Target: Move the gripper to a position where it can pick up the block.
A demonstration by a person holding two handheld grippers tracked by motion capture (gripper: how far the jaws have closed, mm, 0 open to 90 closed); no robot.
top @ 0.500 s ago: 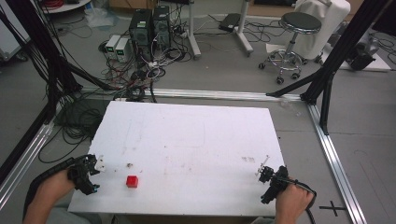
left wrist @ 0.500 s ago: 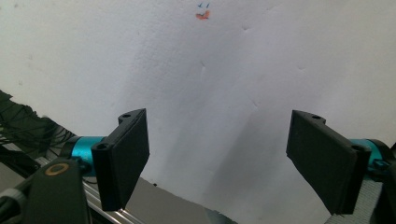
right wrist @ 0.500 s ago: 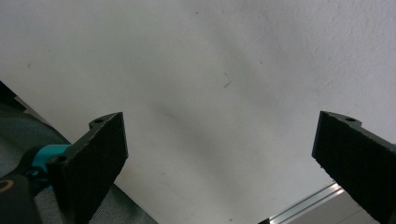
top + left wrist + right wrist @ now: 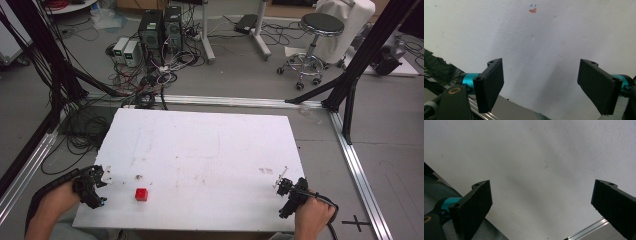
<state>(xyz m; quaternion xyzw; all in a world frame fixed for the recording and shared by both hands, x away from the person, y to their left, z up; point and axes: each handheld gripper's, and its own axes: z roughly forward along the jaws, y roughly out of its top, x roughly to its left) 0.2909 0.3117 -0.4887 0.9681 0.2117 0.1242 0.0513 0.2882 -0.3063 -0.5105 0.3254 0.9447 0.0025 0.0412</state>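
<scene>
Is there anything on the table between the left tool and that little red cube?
Nothing visible stands between them. The red cube sits alone on the white table, just right of the left tool, with bare tabletop in the gap. The left tool's jaws are open and empty.

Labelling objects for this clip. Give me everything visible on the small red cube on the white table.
The small red cube is a solid-looking block, uniformly red, its material hard to tell at this size. It sits flat on the white table near the front edge, toward the person's left. Nothing touches it but the tabletop. The left gripper is beside it with a gap between; the right gripper is far across the table. No markings are discernible.
</scene>
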